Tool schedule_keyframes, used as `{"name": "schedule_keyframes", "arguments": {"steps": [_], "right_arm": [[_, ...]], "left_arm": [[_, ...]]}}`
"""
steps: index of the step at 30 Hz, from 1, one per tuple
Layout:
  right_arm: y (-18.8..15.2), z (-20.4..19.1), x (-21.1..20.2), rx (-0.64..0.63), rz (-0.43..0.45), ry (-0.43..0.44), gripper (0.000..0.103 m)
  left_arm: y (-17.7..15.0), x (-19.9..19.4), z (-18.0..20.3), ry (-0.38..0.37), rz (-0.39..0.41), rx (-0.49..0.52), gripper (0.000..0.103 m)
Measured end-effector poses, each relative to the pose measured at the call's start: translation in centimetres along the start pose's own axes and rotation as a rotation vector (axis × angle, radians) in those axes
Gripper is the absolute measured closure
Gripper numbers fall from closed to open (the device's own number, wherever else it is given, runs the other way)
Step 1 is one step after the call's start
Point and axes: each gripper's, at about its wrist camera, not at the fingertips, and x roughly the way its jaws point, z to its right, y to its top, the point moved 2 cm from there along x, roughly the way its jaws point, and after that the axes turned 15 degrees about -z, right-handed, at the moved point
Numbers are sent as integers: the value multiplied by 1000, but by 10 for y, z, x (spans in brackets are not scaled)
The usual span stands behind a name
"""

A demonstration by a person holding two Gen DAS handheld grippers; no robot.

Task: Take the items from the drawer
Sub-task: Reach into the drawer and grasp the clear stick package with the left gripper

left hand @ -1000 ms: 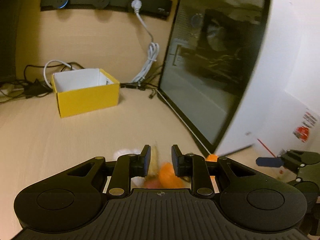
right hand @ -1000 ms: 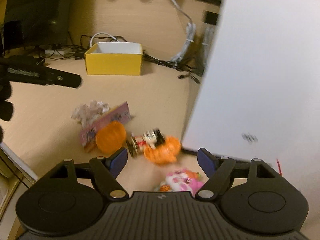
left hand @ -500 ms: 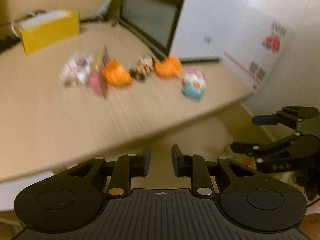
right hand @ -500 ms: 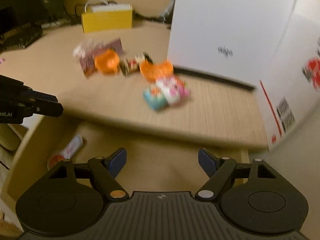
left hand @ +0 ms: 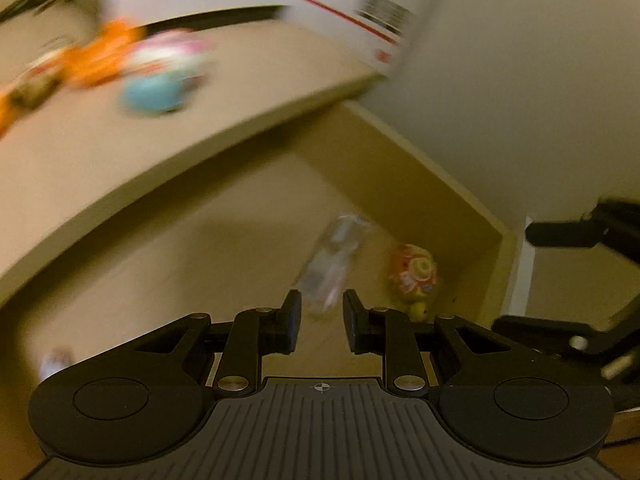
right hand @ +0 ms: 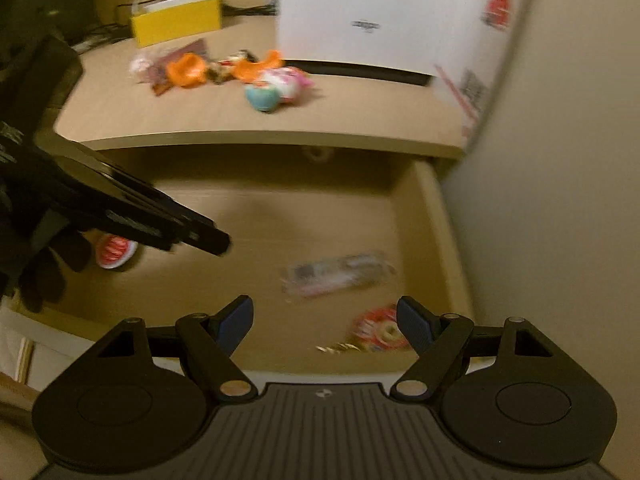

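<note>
1. Below, the open drawer [right hand: 434, 216] sits under the desk edge [right hand: 256, 138]; both grippers point down into it.
2. Left gripper [left hand: 318, 322]: jaws a narrow gap apart, nothing between the pads. Seen from the right wrist it reaches in from the left edge, held by a gloved hand [right hand: 38, 276].
3. Right gripper [right hand: 326, 322]: jaws set wide apart, empty, above the drawer's near part. From the left wrist only its dark fingers [left hand: 560, 234] show at the right edge.
4. In the drawer: a clear wrapped packet [right hand: 340, 274], blurred, lies flat on the floor of the drawer, right of centre. In the left view the same packet [left hand: 334, 262] sits just beyond the left fingertips, not touching.
5. A red patterned packet [right hand: 380, 330] lies near the drawer's right wall, close to the right gripper's right finger; in the left view it [left hand: 412, 274] is just beside the clear one.
6. A red-and-white round item [right hand: 114, 252] lies at the drawer's left, partly hidden by the left gripper.
7. On the desk: a cluster of orange and pink-blue toys [right hand: 240, 74], a yellow box [right hand: 176, 20] behind them, a white carton [right hand: 360, 12] to the right. Heavy motion blur; details unreadable.
</note>
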Motion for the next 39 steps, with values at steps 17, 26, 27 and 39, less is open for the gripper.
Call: {"name": "schedule_keyframes", "arguments": {"steps": [17, 26, 27, 39], "right_arm": [[-39, 21, 0, 172, -55, -83, 24], [-36, 22, 1, 176, -71, -105, 24], [-33, 22, 0, 165, -66, -107, 24], [69, -20, 36, -118, -40, 58, 24]], "left_arm": [[54, 103, 43, 152, -126, 270, 57], [55, 94, 25, 108, -147, 141, 68], [52, 88, 20, 93, -147, 117, 68], [-51, -77, -59, 115, 63, -409, 68]]}}
